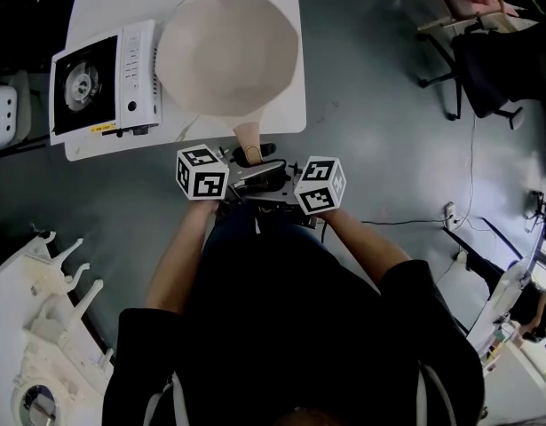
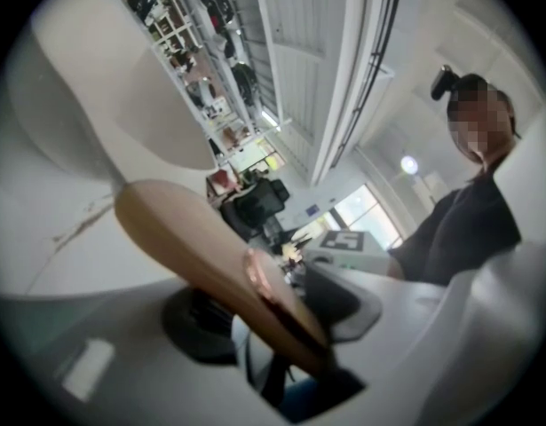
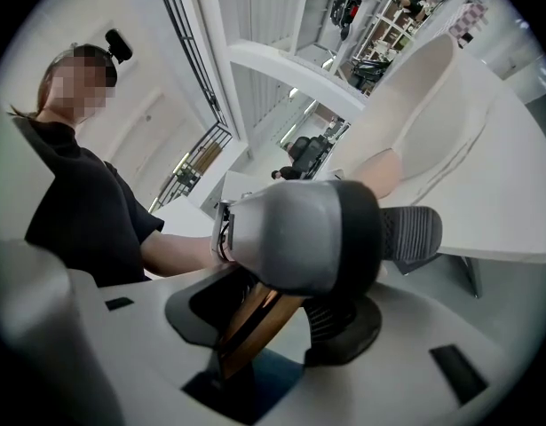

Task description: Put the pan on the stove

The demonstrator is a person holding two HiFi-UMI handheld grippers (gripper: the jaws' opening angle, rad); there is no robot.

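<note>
A beige pan (image 1: 228,51) sits on the white table (image 1: 286,118), its wooden handle (image 1: 248,134) sticking out over the front edge toward me. To its left on the same table is a portable stove (image 1: 104,80) with a black top and round burner. My left gripper (image 1: 240,171) and right gripper (image 1: 277,177) meet at the handle's end. In the left gripper view the handle (image 2: 201,256) runs down between the jaws of the left gripper (image 2: 281,344). The right gripper view shows the handle (image 3: 255,322) held in the right gripper (image 3: 255,349), with the left gripper's grey jaw (image 3: 299,229) across it.
White moulded plastic parts (image 1: 51,327) lie on the grey floor at lower left. A dark office chair (image 1: 486,60) stands at the upper right, with cables (image 1: 450,220) on the floor below it. A white device (image 1: 2,118) sits left of the table.
</note>
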